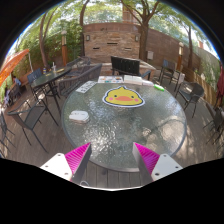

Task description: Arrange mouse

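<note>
Mouse is hard to pick out from the gripper view: a small pale object point(79, 116) near the left edge of the round glass tabletop point(150, 135) may be it, though it is too small to be sure. It lies ahead of the tool point(112, 160) and off to the left, well apart from the fingers, and its long axis cannot be read. The tool hangs short of the near edge, its pink pads point(77, 158) spread wide with nothing between them. A yellow duck-shaped mat point(123, 97) sits toward the far edge, with a dark screen point(125, 66) and some pale flat items beyond it. Metal chairs point(35, 110) ring the tabletop. Nothing appears to block a straight reach forward and left.
</note>
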### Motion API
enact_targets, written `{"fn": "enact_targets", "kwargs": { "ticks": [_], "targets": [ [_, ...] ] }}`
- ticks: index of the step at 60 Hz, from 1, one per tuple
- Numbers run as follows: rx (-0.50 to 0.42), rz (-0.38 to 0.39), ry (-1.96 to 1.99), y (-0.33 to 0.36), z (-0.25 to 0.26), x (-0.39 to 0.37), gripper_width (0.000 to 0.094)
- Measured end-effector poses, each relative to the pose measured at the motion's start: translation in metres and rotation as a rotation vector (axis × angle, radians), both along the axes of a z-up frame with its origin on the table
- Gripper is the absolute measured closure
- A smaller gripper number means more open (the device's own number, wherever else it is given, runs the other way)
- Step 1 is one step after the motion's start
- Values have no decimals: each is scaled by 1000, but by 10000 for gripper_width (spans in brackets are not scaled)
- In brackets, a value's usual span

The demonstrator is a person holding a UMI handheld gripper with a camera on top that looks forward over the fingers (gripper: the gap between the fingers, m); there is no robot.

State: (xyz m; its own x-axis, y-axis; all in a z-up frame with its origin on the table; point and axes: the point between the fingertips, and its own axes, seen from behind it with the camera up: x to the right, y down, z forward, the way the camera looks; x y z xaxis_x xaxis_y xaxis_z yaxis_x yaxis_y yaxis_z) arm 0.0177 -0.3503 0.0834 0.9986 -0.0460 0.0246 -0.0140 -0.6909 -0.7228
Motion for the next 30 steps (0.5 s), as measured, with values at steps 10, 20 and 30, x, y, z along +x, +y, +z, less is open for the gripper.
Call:
{"fn": "enact_targets", "kwargs": {
  "ticks": [10,20,30],
  "targets": [
    [25,79,-14,85,-52,-70,68],
    [24,127,-52,153,-80,-107,77],
    [18,157,-67,190,-90,-124,80]
  ]
}}
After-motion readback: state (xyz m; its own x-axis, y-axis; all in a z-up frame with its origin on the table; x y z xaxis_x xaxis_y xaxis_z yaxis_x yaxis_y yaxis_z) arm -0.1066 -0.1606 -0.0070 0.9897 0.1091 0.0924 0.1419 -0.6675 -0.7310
